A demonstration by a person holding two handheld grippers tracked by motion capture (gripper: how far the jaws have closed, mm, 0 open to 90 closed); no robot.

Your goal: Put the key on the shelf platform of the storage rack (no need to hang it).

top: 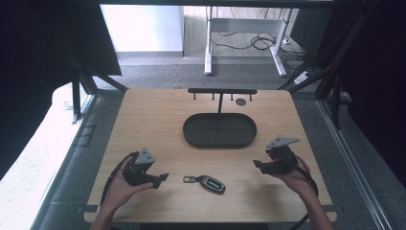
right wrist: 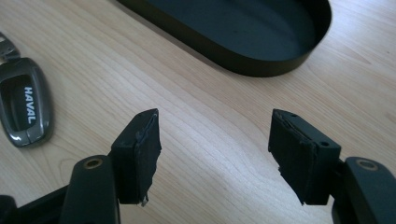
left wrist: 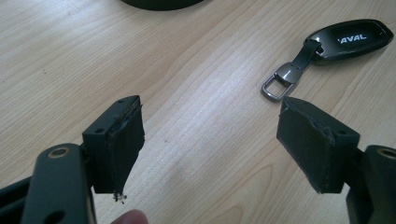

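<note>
One key fob [top: 212,184], one tray [top: 219,130], two grippers on the surface [top: 143,115].
Left gripper [top: 162,178] and right gripper [top: 257,165] flank the key fob; both jaws spread, empty.

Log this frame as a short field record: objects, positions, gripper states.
surface: wooden table
key fob: car key fob with a metal loop, flat on the table near the front edge, between the two grippers, touching neither
tray: black oval tray, empty, mid-table
rack: black hook rack standing just behind the tray
left gripper: left gripper open, held low over the table, loop of the fob just beyond its jaws
right gripper: right gripper open, holding nothing, tray ahead of it
</note>
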